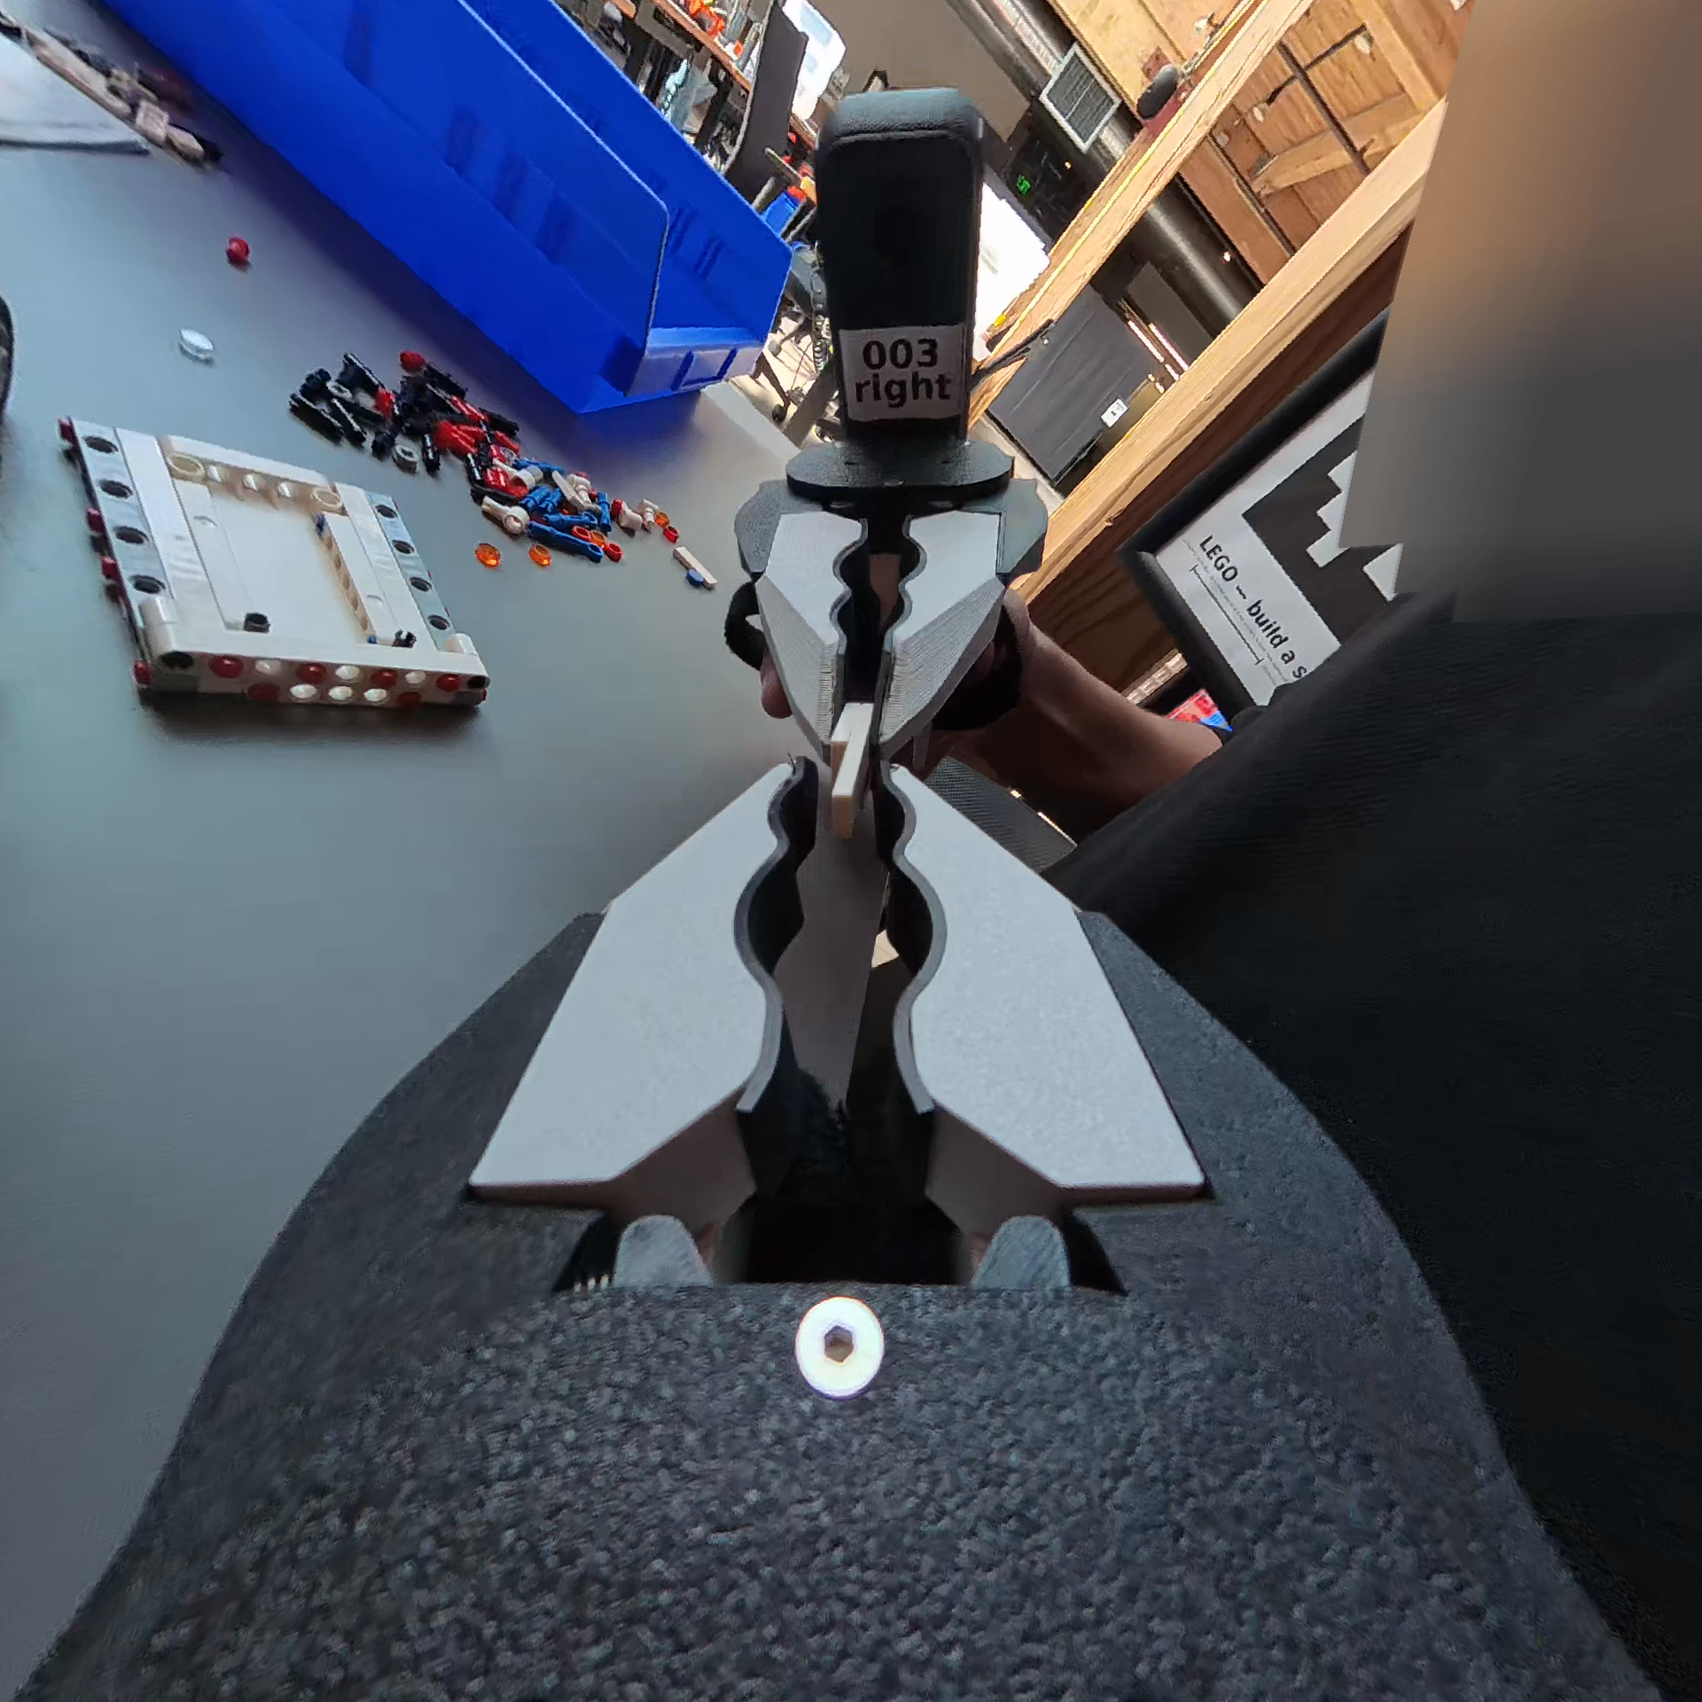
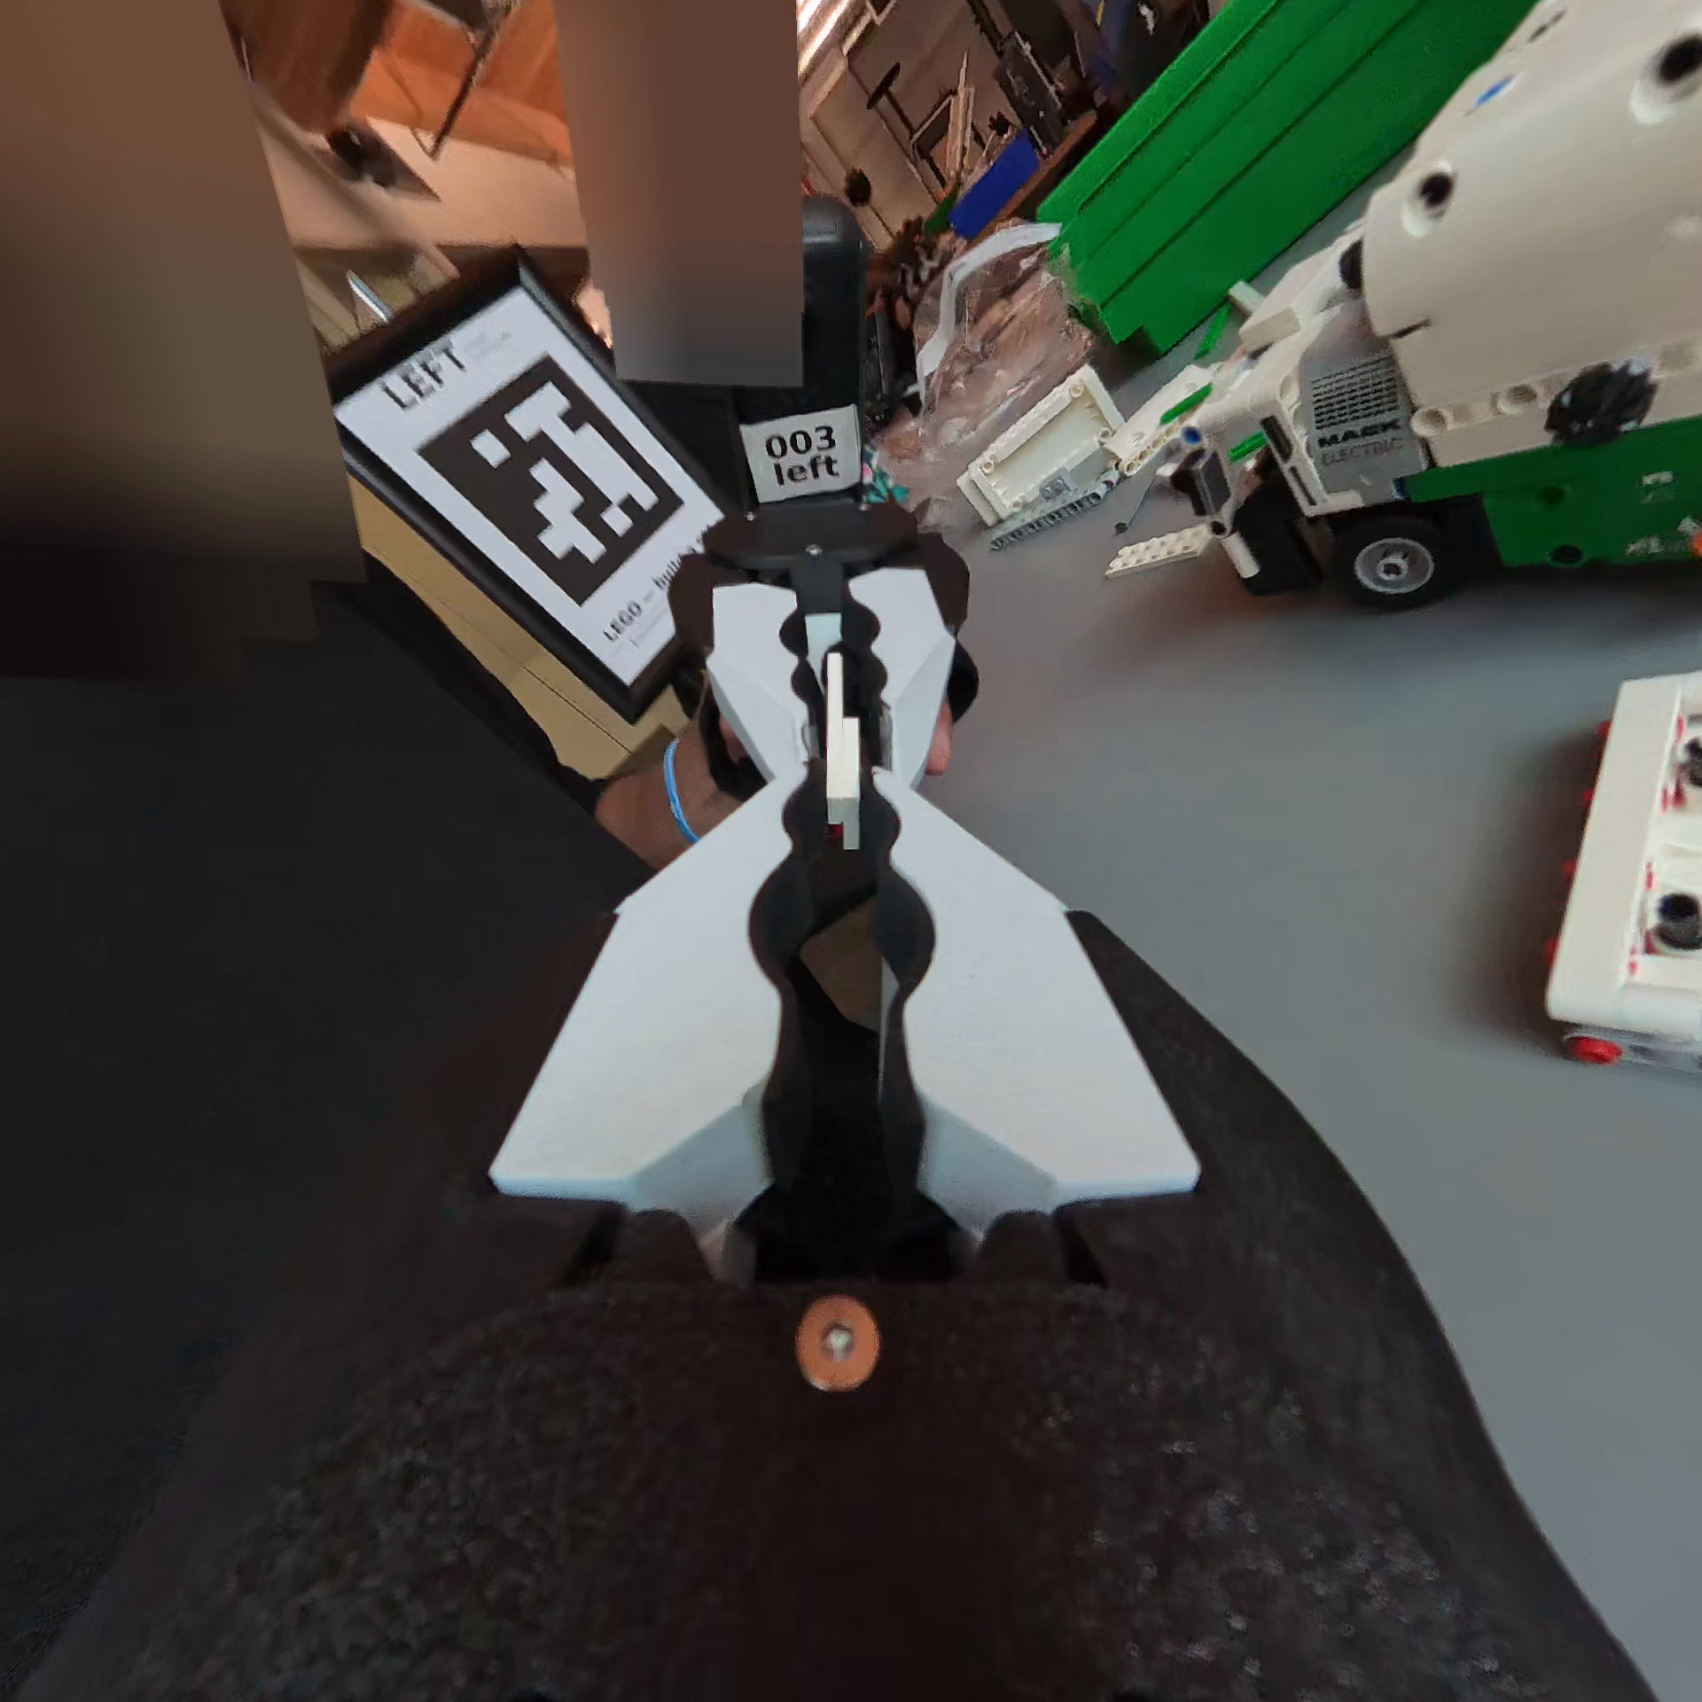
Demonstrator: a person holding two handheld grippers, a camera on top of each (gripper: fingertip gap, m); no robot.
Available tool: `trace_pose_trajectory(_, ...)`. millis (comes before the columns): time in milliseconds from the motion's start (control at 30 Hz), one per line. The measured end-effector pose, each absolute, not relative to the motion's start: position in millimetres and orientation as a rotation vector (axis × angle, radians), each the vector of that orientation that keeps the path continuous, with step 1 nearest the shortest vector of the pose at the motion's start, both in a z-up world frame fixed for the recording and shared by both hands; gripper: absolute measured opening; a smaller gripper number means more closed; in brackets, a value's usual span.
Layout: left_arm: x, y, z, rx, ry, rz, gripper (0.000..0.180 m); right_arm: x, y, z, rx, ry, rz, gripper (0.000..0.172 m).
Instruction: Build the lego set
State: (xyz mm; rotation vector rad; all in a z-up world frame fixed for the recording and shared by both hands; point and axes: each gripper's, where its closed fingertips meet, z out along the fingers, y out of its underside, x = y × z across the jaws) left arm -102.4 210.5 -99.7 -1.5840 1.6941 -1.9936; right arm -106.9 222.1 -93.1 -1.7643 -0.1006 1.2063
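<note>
In the left wrist view we see a small cream-white flat piece [image 1: 852, 769], a narrow plate seen edge-on, held up above the dark grey table [image 1: 276, 875]. It sits where the two grippers meet tip to tip. The right gripper [image 1: 861, 728] faces us head-on, its pale fingers closed on the far end of the piece, a bare hand [image 1: 1004, 681] behind it. The near end of the piece reaches between the fingertips of the left gripper [image 1: 843, 792]; its jaws stand narrowly apart, and we cannot tell whether its pads press on the piece. On the table lie a white studded frame [image 1: 267, 562], a scatter of small red, black and blue pins [image 1: 460, 442] and a blue bin [image 1: 516, 212]. A framed marker sign [image 1: 1262, 571] is cut off by a blurred patch.

In the right wrist view the piece [image 2: 843, 783] looks whiter and stepped, like two thin plates overlapped, with a speck of red at its near end. The right gripper [image 2: 840, 810] clamps it between nearly closed fingers. The left gripper [image 2: 843, 728] faces us, a wrist with a blue band [image 2: 677, 792] behind it; whether its pads touch the piece is hard to make out. A white and green toy truck [image 2: 1437, 414] stands beyond, blurred.
</note>
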Motion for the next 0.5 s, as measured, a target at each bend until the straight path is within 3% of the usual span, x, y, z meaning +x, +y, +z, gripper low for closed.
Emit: trace_pose_trajectory(500, -111.6, 199.5, -91.6, -1.195, 1.862, -1.768, 0.006, -113.7, 206.3, -90.8, -1.861, -0.528, 0.735, 0.006)
